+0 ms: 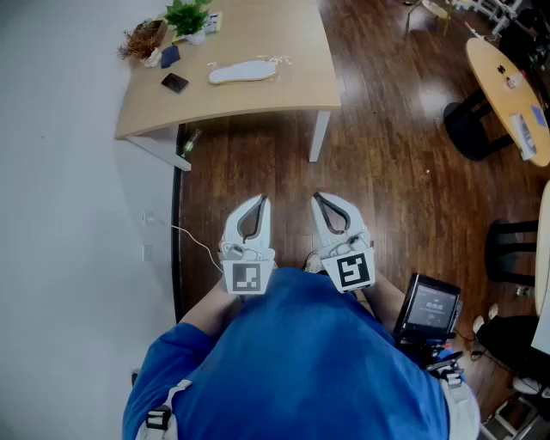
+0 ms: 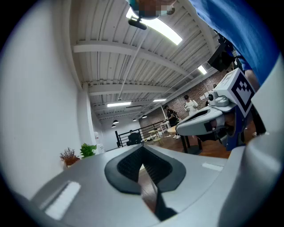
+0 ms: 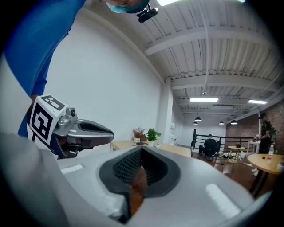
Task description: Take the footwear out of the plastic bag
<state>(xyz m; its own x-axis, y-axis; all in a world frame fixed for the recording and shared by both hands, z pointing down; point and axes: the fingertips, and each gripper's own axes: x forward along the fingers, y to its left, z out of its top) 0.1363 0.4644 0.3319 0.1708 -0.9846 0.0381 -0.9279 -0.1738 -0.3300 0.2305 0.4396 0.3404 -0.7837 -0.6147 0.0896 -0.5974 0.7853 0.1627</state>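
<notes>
A flat white piece of footwear in a clear plastic bag [image 1: 243,71] lies on the light wooden table [image 1: 284,93] at the top of the head view. Both grippers are far from it, held close to the person's body above the wooden floor. My left gripper [image 1: 260,200] is shut with nothing between its jaws. My right gripper [image 1: 317,197] is beside it, also shut and empty. In the left gripper view the closed jaws [image 2: 142,149] point up toward the ceiling. In the right gripper view the closed jaws [image 3: 141,150] point toward the table's far end.
On the table's left end stand a green plant [image 1: 187,15], a dried plant [image 1: 141,39], a blue item [image 1: 170,56] and a dark flat item [image 1: 174,82]. A white wall runs along the left. A round table [image 1: 509,88] stands at right. A cable [image 1: 191,237] lies on the floor.
</notes>
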